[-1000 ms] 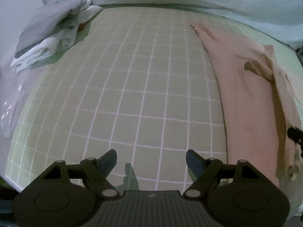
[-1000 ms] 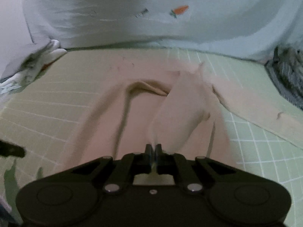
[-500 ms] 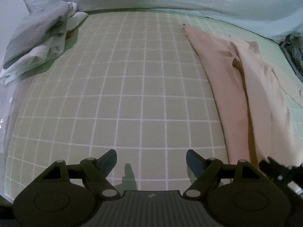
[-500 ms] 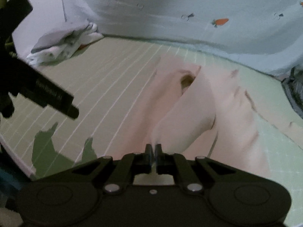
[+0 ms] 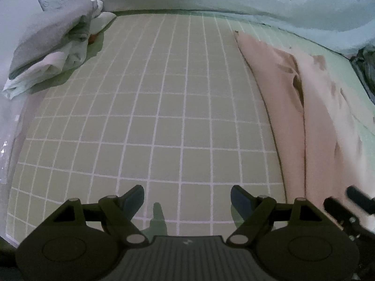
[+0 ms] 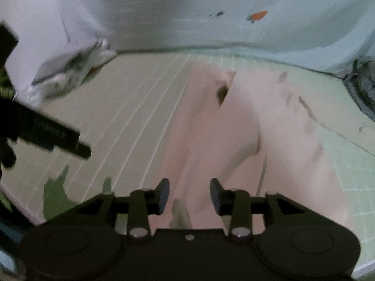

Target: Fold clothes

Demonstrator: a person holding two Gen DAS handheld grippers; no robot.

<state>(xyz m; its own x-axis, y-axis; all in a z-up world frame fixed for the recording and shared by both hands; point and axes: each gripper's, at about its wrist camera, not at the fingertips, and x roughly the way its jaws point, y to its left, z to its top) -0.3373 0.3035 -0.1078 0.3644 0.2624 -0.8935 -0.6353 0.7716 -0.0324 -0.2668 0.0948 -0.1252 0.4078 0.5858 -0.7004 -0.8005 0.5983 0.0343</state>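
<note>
My right tool (image 6: 189, 195) has just been opening, apparently releasing the pink garment (image 6: 234, 140) folded lengthwise; left tool (image 5: 187, 201) idles released.

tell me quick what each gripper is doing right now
Left gripper: open, nothing between the jaws, over the grid mat.
Right gripper: jaws have just been opening, letting go of the pink garment.

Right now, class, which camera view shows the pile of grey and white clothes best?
The left wrist view: the pile of grey and white clothes is sharp there, its folds distinct. The right wrist view shows it blurred.
</note>
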